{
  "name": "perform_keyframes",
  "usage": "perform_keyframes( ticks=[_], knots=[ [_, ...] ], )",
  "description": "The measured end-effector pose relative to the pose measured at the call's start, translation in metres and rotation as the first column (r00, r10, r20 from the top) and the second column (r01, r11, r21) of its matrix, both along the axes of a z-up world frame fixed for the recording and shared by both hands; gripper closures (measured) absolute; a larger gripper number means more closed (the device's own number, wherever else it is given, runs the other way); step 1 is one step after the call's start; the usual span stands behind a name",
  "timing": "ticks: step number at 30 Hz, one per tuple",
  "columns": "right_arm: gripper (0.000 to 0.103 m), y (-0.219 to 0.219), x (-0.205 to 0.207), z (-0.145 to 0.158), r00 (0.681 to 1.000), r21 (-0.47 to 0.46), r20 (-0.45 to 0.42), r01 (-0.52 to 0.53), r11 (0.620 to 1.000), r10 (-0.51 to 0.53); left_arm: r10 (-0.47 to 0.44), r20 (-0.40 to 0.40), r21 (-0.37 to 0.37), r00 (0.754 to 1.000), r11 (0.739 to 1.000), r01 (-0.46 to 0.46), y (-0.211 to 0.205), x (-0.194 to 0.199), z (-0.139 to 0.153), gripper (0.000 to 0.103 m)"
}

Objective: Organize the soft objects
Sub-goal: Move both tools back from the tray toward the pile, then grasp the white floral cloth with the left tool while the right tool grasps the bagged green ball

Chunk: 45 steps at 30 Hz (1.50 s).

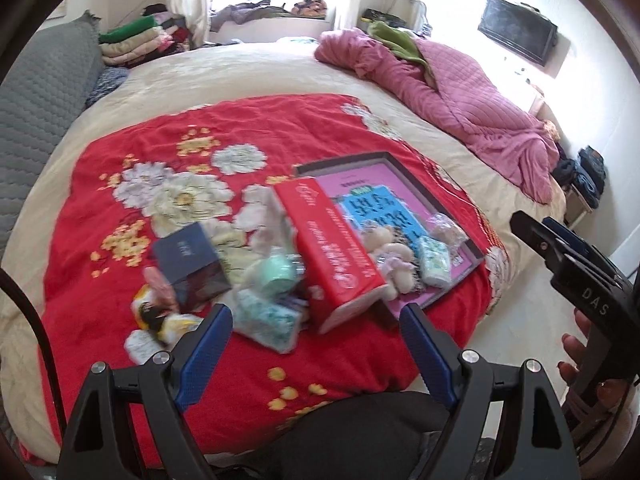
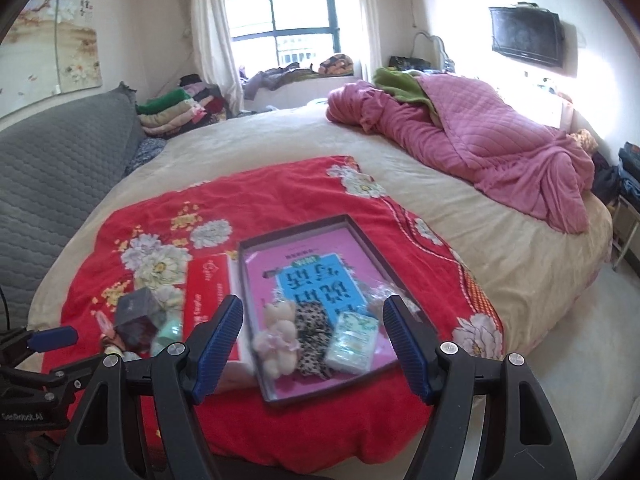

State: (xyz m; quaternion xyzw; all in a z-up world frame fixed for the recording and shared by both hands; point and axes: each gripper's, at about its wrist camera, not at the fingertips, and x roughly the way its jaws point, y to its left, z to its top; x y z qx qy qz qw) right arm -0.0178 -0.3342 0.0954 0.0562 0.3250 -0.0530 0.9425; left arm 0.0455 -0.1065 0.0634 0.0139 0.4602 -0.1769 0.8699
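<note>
As I hover over bed, both grippers spread, empty; left gripper [image 1: 316, 344] nearer tissue pack [image 1: 266, 320], lying crosswise just above fingertips, lower centre.

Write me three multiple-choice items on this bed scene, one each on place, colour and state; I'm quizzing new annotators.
1. Where does the plush bear lie?
A. in the shallow tray
B. on the pink quilt
C. on the floor

2. What colour is the blanket under the tray?
A. green
B. red
C. grey

3. How does the right gripper stand?
A. shut on the bear
B. shut, empty
C. open, empty

Key: 1 A, the bear lies within the tray's rim; 2 B, red with flowers; 3 C, its fingers are spread with nothing clamped.
</note>
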Motion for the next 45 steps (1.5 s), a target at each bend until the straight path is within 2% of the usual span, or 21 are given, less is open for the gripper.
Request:
perform_keyframes(
  ticks=[14,24,35,45],
  knots=[
    [0.029,0.068,-0.001,0.011,0.988,-0.033,0.011,-0.153,0.988,0.154,0.179,-0.007,-0.007,0.984,0.984,-0.179,0.097,-0.005,0.004,0.018],
    [0.029,0.106,0.003,-0.001,0.967,-0.055,-0.022,-0.256,0.965,0.255,0.281,-0.029,-0.012,0.959,0.959,-0.282,0.153,-0.008,-0.004,0.018],
    [0.029,0.132,0.008,-0.021,0.947,-0.075,-0.061,-0.320,0.944,0.316,0.343,-0.086,-0.011,0.935,0.938,-0.345,0.190,-0.009,-0.035,0.018],
    [0.029,0.153,0.023,-0.054,0.923,-0.076,-0.135,-0.372,0.925,0.360,0.348,-0.158,0.016,0.924,0.937,-0.350,0.194,0.002,-0.076,0.018]
  ],
)
